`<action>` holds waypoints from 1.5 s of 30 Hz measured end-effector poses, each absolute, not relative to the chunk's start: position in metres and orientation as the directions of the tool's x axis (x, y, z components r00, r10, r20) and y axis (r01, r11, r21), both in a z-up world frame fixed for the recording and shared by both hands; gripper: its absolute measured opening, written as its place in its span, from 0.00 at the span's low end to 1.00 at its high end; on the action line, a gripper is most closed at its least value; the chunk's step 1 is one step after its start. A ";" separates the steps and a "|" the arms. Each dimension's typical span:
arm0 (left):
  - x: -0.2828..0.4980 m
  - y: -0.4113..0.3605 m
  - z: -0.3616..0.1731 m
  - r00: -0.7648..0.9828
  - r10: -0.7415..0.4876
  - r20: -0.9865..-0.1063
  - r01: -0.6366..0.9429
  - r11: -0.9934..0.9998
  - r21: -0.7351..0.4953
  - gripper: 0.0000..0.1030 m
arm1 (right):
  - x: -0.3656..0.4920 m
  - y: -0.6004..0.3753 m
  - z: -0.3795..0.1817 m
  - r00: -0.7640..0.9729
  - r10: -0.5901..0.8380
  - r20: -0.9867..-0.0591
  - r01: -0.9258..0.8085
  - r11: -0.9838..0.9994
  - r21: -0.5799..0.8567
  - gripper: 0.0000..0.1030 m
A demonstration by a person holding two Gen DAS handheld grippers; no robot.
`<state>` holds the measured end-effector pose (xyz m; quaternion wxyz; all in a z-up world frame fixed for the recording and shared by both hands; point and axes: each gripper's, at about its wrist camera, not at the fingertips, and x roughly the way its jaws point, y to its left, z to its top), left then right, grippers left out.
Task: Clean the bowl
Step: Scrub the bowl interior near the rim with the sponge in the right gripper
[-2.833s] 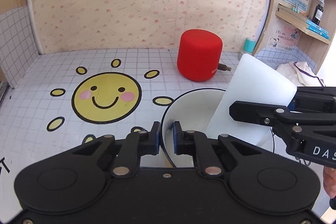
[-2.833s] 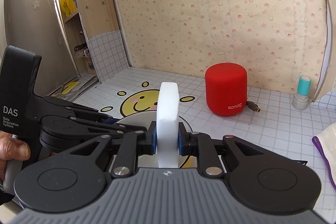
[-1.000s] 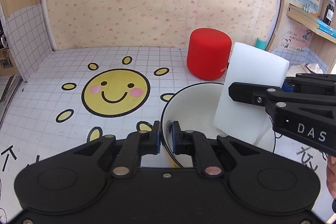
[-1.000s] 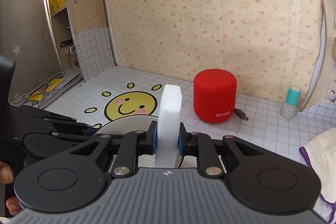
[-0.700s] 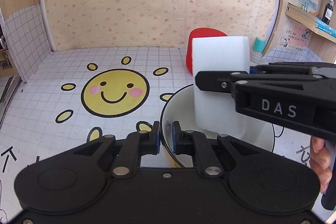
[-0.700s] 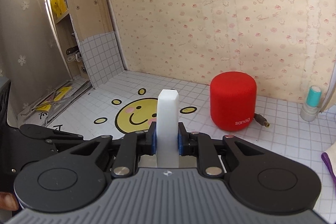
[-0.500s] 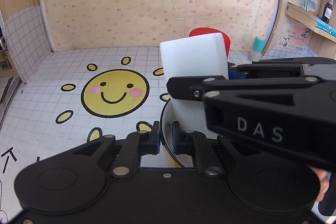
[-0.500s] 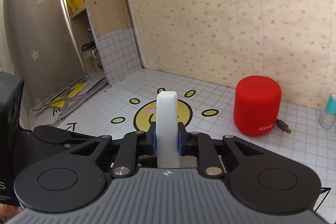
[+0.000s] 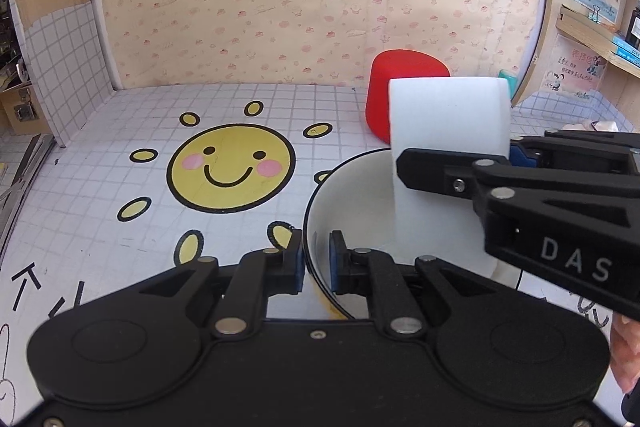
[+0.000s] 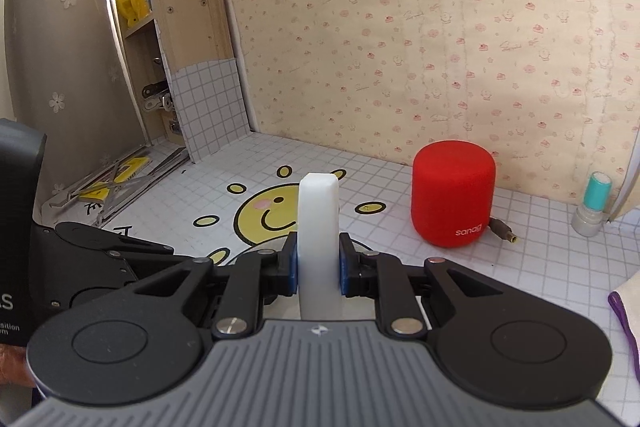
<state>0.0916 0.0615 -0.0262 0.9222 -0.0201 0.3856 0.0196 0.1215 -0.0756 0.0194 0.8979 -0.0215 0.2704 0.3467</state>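
A white bowl with a dark rim (image 9: 352, 195) sits on the gridded table near me. My left gripper (image 9: 316, 261) is shut on the bowl's near rim, one finger inside and one outside. My right gripper (image 10: 318, 265) is shut on a white sponge block (image 10: 318, 219) and comes in from the right in the left wrist view (image 9: 516, 183). The sponge (image 9: 448, 131) stands upright with its lower part inside the bowl. The bowl is almost hidden in the right wrist view.
A red cylindrical speaker (image 10: 454, 193) with a cable plug stands behind the bowl, also in the left wrist view (image 9: 384, 83). A teal-capped bottle (image 10: 594, 203) stands at the right wall. A smiling sun (image 9: 230, 167) is printed on the table. A cloth (image 10: 628, 303) lies at right. Shelves flank both sides.
The sponge has swung from the bowl's right side to the left across the bowl and back toward the right. The left gripper keeps its hold on the rim.
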 end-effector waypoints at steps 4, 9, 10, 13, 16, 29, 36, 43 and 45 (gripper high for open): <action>0.085 0.058 -0.025 0.700 0.029 -0.714 -0.074 0.997 -0.033 0.15 | 0.120 -0.083 0.017 0.622 0.605 -0.497 -0.622 0.767 0.157 0.20; 0.083 0.060 -0.026 0.700 0.007 -0.714 -0.059 0.997 -0.048 0.18 | 0.123 -0.086 0.013 0.623 0.594 -0.509 -0.608 0.777 0.162 0.20; 0.083 0.063 -0.026 0.699 -0.002 -0.715 -0.054 0.997 -0.056 0.22 | 0.123 -0.086 0.012 0.623 0.595 -0.508 -0.608 0.777 0.163 0.20; 0.085 0.070 -0.028 0.705 -0.009 -0.709 -0.045 0.997 -0.057 0.31 | 0.122 -0.085 0.011 0.622 0.596 -0.507 -0.611 0.775 0.163 0.20; 0.088 0.075 -0.026 0.716 -0.023 -0.697 -0.021 0.998 -0.054 0.39 | 0.122 -0.085 0.009 0.618 0.598 -0.510 -0.614 0.773 0.163 0.20; 0.105 0.066 -0.031 0.700 -0.095 -0.708 0.083 0.995 -0.052 0.16 | 0.119 -0.085 0.012 0.619 0.604 -0.502 -0.620 0.768 0.160 0.20; 0.097 0.074 -0.027 0.685 -0.065 -0.725 -0.004 0.996 -0.092 0.11 | 0.115 -0.090 0.018 0.628 0.604 -0.492 -0.620 0.770 0.154 0.20; 0.088 0.075 -0.025 0.678 -0.025 -0.735 -0.074 0.992 -0.103 0.11 | 0.110 -0.089 0.018 0.619 0.608 -0.497 -0.631 0.762 0.146 0.20; 0.086 0.075 -0.024 0.678 -0.018 -0.735 -0.086 0.991 -0.104 0.11 | 0.109 -0.089 0.018 0.618 0.607 -0.499 -0.632 0.762 0.144 0.20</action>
